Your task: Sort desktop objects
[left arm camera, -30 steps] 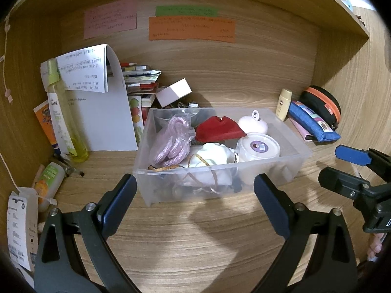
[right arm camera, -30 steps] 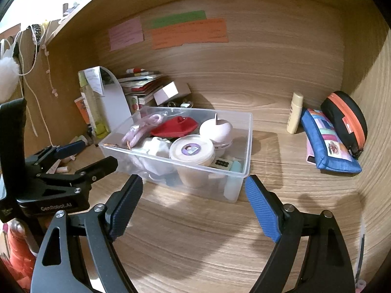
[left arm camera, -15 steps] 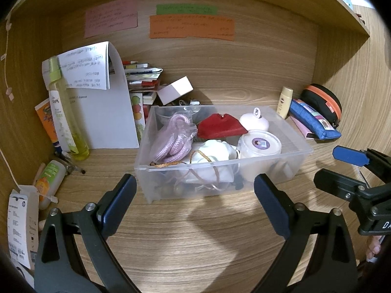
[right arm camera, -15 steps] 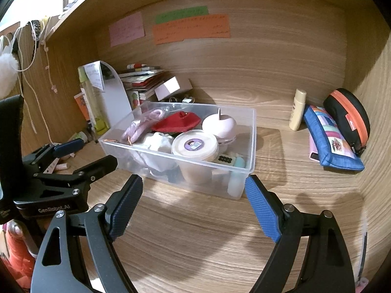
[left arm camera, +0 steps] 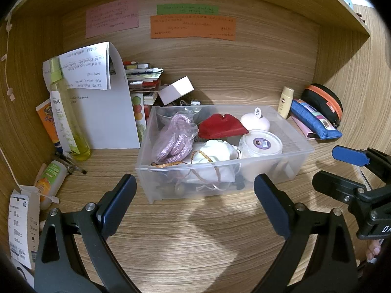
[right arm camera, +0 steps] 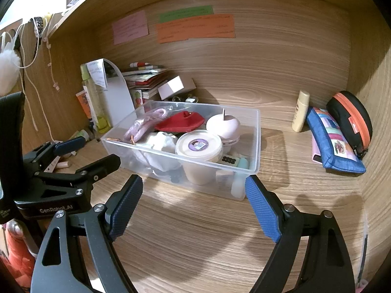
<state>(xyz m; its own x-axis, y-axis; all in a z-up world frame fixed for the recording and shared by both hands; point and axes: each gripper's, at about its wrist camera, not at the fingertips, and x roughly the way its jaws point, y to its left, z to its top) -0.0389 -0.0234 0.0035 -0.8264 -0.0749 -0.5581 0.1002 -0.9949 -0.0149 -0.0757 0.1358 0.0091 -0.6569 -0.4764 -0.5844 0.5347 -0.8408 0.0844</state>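
Note:
A clear plastic bin [left arm camera: 297, 157] [right arm camera: 254, 136] stands on the wooden desk, holding a bagged pink rope [left arm camera: 174, 141], a red pouch [left arm camera: 220, 128] [right arm camera: 180, 122], a white cloth bundle [left arm camera: 215, 157], a round lidded tub [left arm camera: 260, 144] [right arm camera: 198, 144] and a pale pink round object [left arm camera: 255, 122] [right arm camera: 222, 124]. My left gripper [left arm camera: 194, 200] is open just short of the bin's near wall, with nothing between its fingers. My right gripper [right arm camera: 193, 202] is open too, empty, a little back from the bin's near right corner. Each gripper shows at the edge of the other's view.
At the left stand a yellow spray bottle [left arm camera: 66, 122], a curled white sheet [left arm camera: 105, 112], stacked booklets [left arm camera: 141, 78] and a small white box [left arm camera: 176, 90]. At the right lie a cream tube [right arm camera: 301, 112], a blue pencil case [right arm camera: 334, 144] and a black-orange zip case [right arm camera: 352, 117].
Both views have shifted very slightly, the bin sitting a touch farther off than a second ago. The grippers' jaws stand as wide as before.

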